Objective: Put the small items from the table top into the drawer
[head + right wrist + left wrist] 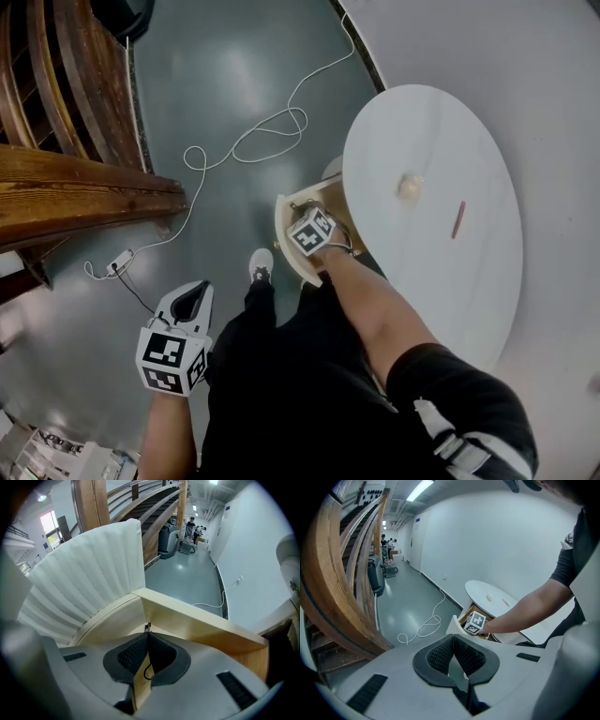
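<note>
Your right gripper [148,634] is in the drawer [284,230], clamped on a thin dark item [147,626]; your left gripper [192,298] is closed on nothing. A pale lump [409,186] and red stick [457,219] are left on the surface [450,300], upper right

Left gripper [453,640]: jaws together at the tips, nothing between the pads.
Floor [405,604]: grey-green, glossy; white cable [425,626] lies looped on it.
Table [480,590]: round, white, against the wall; pale lump [489,597] and thin reddish stick [506,603] lie apart on top.
Drawer [456,624]: open below the table edge, wood inside.
Forearm [525,612]: reaches down to the drawer; marker cube [474,622] at its end.
Railing [344,569]: curved wood, left side.
</note>
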Motion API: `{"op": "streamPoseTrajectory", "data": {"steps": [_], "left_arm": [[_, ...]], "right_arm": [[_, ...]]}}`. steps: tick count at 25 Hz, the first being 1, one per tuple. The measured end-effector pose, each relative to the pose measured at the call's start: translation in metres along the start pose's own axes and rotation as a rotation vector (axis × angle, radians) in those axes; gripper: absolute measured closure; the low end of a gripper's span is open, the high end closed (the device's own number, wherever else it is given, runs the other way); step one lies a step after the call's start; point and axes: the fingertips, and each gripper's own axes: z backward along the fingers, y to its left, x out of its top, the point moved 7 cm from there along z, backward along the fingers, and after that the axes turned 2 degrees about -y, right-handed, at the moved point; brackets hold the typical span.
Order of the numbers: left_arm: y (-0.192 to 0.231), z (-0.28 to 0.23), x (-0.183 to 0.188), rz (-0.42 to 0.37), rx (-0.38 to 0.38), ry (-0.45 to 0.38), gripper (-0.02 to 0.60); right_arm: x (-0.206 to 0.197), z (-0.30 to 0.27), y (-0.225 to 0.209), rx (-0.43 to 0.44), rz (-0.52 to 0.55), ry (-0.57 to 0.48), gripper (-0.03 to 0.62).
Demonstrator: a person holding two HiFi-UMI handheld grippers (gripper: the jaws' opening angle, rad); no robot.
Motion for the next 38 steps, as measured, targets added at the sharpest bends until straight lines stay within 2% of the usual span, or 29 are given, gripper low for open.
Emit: {"op": "streamPoseTrajectory", "data": {"steps": [3, 7, 10, 19, 22, 24, 31, 38], "left_arm": [[0.001, -0.002, -0.002, 0.005, -0.004, 0.006, 0.566], [0.0, -0.004, 0.001, -0.004, -0.013, 0.008, 0.565], [0.0, -0.005, 0.007, -0.016, -0.027, -0.002, 0.565], [-0.006, -0.012, 0.041, -0.09, -0.098, -0.061, 0.565], [-0.012, -0.017, 0.052, -0.126, -0.124, -0.074, 0.565], [-0.015, -0.021, 0.06, -0.152, -0.144, -0.082, 0.565], [-0.031, -0.034, 0.092, -0.223, -0.224, -0.136, 0.566], [-0.061, -0.046, 0.112, -0.307, -0.31, -0.156, 0.566]], "right_arm": [[0.003, -0.003, 0.0, 0.008, -0.005, 0.006, 0.58], [0.002, -0.002, 0.001, 0.038, -0.065, 0.017, 0.575], [0.003, 0.007, 0.003, 0.05, -0.111, 0.01, 0.543], [0.014, 0.063, 0.008, 0.033, -0.218, -0.081, 0.543], [0.012, 0.082, 0.014, 0.07, -0.285, -0.11, 0.543], [0.014, 0.099, 0.015, 0.075, -0.293, -0.127, 0.543], [0.034, 0.188, 0.011, 0.027, -0.351, -0.276, 0.561], [0.033, 0.278, 0.013, -0.035, -0.452, -0.467, 0.577]]}}
